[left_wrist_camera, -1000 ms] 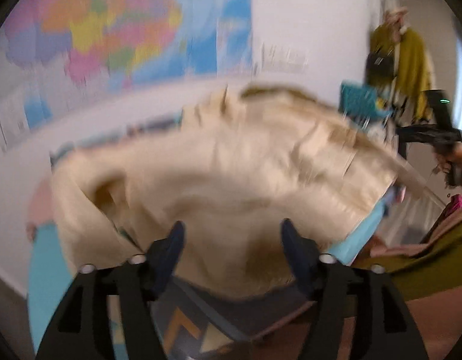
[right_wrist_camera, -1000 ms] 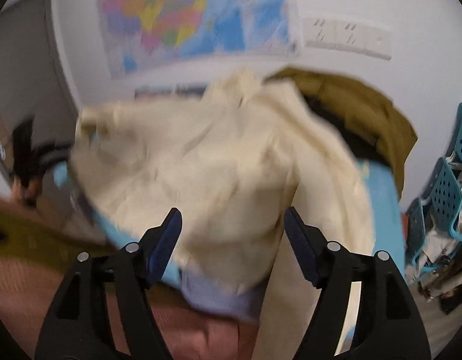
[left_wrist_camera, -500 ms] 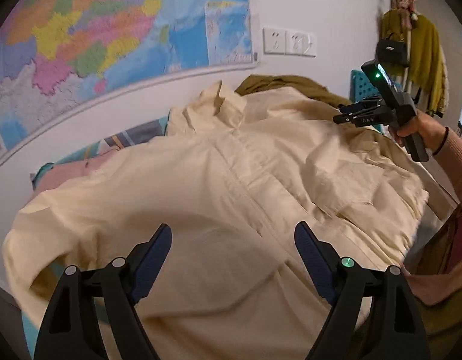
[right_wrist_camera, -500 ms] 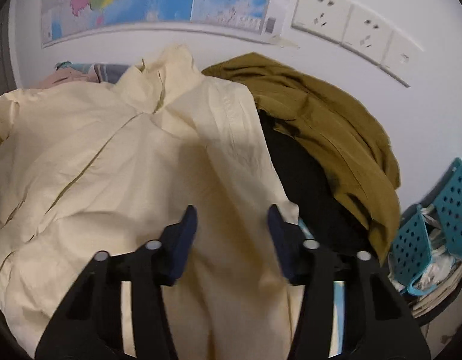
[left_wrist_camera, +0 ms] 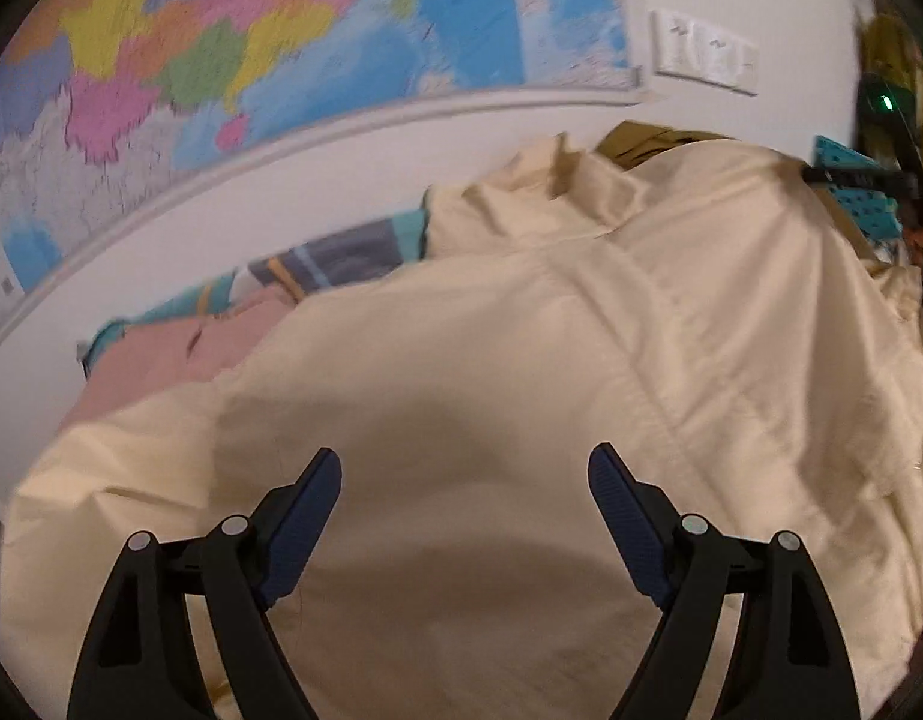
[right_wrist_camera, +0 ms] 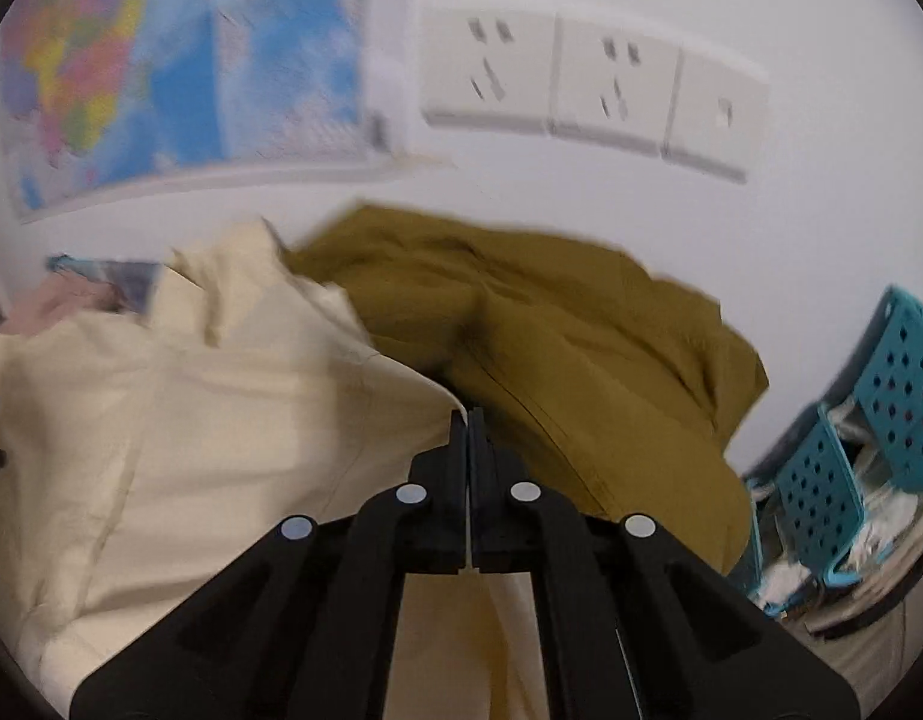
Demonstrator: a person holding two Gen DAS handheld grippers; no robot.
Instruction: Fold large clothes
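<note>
A large cream shirt (left_wrist_camera: 521, 360) lies spread out front-up, collar toward the wall; it also shows in the right wrist view (right_wrist_camera: 191, 420). My left gripper (left_wrist_camera: 464, 468) is open and empty, just above the shirt's lower left part. My right gripper (right_wrist_camera: 467, 417) is shut on the shirt's right edge, next to an olive garment (right_wrist_camera: 551, 348). The right gripper also shows at the far right of the left wrist view (left_wrist_camera: 851, 174).
The olive garment lies crumpled against the wall behind the shirt. A pink cloth (left_wrist_camera: 161, 360) and a patterned cover (left_wrist_camera: 341, 258) lie at the left. Teal perforated baskets (right_wrist_camera: 851, 450) stand at the right. A map (left_wrist_camera: 281, 48) and sockets (right_wrist_camera: 593, 96) are on the wall.
My right gripper has closed on the shirt's right edge and moved nearer the wall. My left gripper has dropped closer to the shirt and stays open.
</note>
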